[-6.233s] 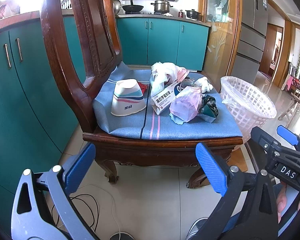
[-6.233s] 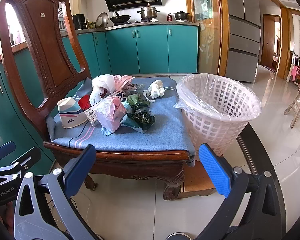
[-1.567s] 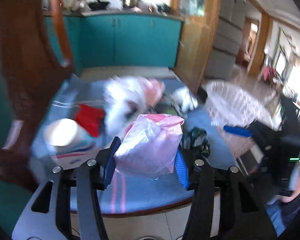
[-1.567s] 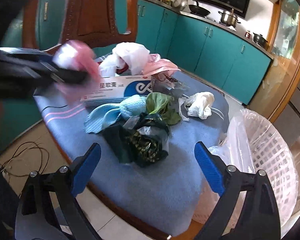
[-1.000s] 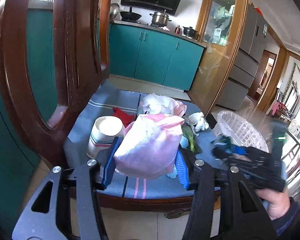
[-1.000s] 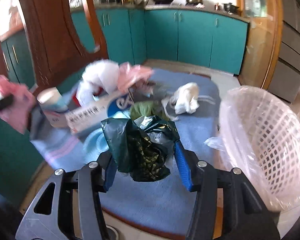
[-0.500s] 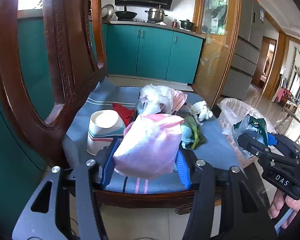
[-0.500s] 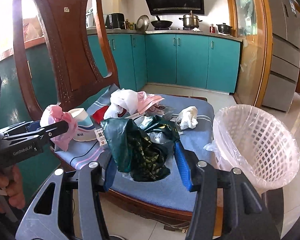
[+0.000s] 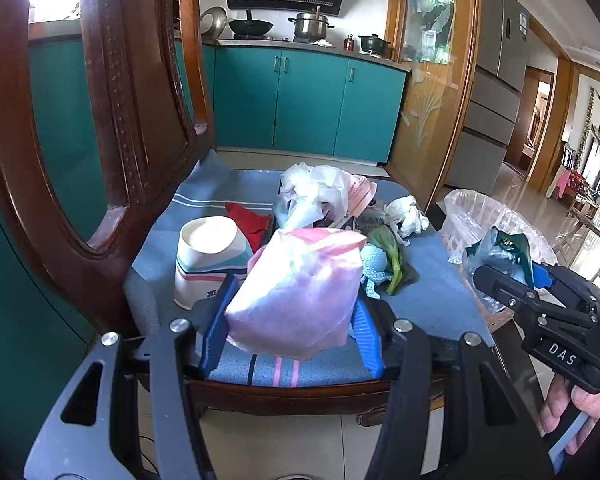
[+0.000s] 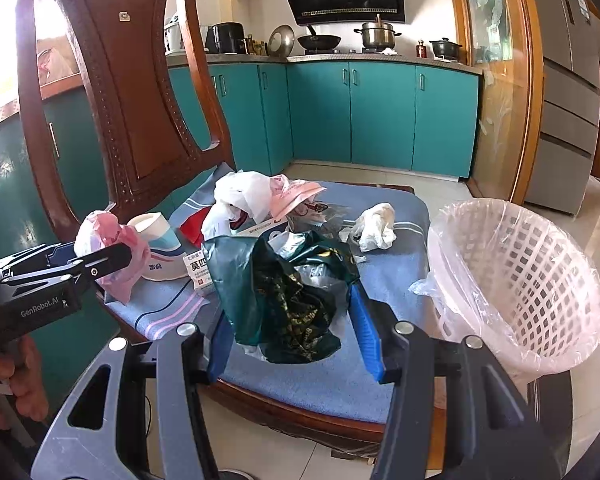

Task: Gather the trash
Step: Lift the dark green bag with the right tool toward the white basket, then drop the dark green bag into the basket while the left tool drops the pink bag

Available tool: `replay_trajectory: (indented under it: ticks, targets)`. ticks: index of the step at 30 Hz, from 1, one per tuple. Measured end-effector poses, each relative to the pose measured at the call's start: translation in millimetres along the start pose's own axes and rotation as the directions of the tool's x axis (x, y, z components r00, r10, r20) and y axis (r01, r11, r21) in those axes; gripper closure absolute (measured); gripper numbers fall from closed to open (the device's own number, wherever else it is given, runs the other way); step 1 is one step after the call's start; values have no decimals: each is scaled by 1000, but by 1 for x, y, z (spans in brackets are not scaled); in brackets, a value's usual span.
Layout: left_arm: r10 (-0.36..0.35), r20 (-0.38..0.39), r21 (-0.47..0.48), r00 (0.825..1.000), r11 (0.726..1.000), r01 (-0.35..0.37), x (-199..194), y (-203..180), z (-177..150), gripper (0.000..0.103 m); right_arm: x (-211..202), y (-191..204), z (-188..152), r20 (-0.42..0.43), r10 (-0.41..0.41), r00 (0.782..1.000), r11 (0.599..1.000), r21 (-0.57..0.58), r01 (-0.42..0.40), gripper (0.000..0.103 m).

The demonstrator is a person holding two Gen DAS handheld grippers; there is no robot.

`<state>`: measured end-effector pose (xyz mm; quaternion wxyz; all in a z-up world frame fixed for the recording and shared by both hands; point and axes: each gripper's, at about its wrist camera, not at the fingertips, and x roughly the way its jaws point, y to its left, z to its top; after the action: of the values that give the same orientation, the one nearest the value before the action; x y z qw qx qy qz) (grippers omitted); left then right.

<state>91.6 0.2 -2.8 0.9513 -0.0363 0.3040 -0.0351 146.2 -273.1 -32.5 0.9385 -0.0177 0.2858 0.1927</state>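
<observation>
We are holding a pink plastic bag [image 9: 296,292] in our left gripper [image 9: 292,330], its blue pads about half closed and pressing in on the bag's two sides, so the bag is hanging clear above the front edge of the chair seat [image 9: 432,300]. Our right gripper [image 10: 294,328] is likewise about half closed, clamping a crumpled dark green bag [image 10: 284,292] with silvery foil showing at its top; this bundle too is hanging lifted above the seat's blue cushion.

Moving outward, the rest of the trash is lying on the cushion. An upturned paper cup [image 9: 210,258] with pink and teal stripes is standing near the chair back [image 10: 128,92], with a red scrap [image 9: 250,220] just behind it. A white printed box [image 10: 204,264] is lying beside the cup, partly hidden behind the green bag. Farther back, a white plastic bag [image 10: 236,196] and a pale pink bag [image 10: 292,196] are heaped together. A green leaf [image 9: 392,252] is resting on a light blue cloth [image 9: 374,266], and a wad of white tissue [image 10: 374,222] is sitting near the far right edge of the seat.

The white lattice basket [image 10: 540,280], lined with clear plastic, is standing just beside the chair on our right, and the green bag is hanging close to its rim in the left wrist view.
</observation>
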Motion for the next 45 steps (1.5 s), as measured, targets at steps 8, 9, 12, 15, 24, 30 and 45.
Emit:
replay_trajectory:
  ticks: [8,9,12,15,24,30,45]
  targets:
    - [0,-1,6,1000,1000,0,0,-2,0,47,0,1,0,2,1,1000,1000,-2,-1,51]
    - [-1,-2,4,1000,1000,1,0,-2,0,47,1,0,0,-1,1,1000,1000,-2,-1,51]
    - [-1,-4,9,1000,1000,1,1,-3,0,47,1,1,0,-2,0,1000,1000,-7,0,51]
    - [-1,-7,8,1000,1000,1,1,-3,-1,47,0,1,1,-3,0,1000,1000,-6,0,51]
    - [2,-11,6,1000,1000,-1,2,-1,-1,47,1,1,0,-12,3,1000,1000,-16,-3,51]
    - [3,-13,6,1000,1000,-3,3,0,-2,47,1,1,1,-13,6,1000,1000,-16,-7,51]
    - [-87,-42,49,995,995,89,21,-33,20,47,-33,-49,12,103,-126,987,984,143,110,50]
